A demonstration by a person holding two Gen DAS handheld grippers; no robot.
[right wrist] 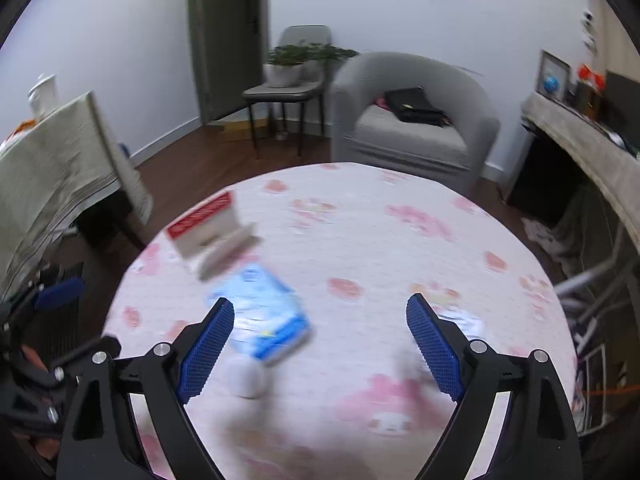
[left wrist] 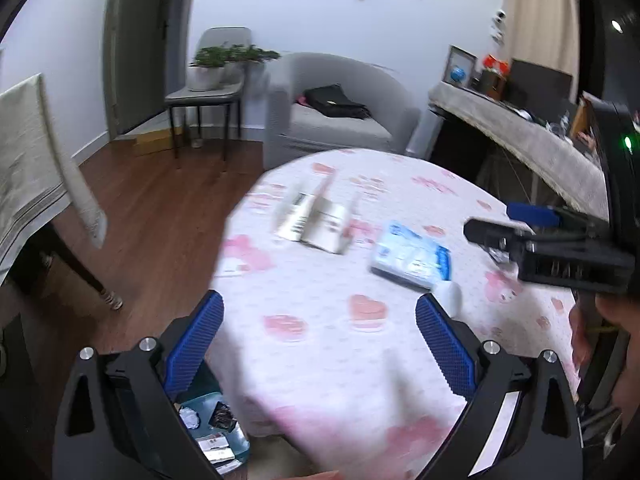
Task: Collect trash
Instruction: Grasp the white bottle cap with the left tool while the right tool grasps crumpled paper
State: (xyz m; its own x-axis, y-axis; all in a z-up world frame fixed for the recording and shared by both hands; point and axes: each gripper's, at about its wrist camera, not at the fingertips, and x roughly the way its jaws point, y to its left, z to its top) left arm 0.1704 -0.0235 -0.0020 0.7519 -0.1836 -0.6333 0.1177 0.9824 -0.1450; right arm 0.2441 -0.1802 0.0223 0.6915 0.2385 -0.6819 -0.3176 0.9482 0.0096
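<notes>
While both our grippers, left (left wrist: pixel 320 336) and right (right wrist: pixel 320 340), hover with fingers spread wide and empty, we count three trash items on the bench (left wrist: pixel 320 360): one carton (left wrist: pixel 316 220), one blue packet (left wrist: pixel 410 258), one white cup (left wrist: pixel 450 296). Only the left view shows the bin (left wrist: pixel 216 436) on the floor.

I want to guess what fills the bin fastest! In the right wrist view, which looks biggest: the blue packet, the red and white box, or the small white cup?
Blue packet and red and white box: alike, blurred. Smallest: small white cup.

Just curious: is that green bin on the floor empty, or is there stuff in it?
Not empty. The green bin beside the table holds wrappers and crumpled paper.
</notes>
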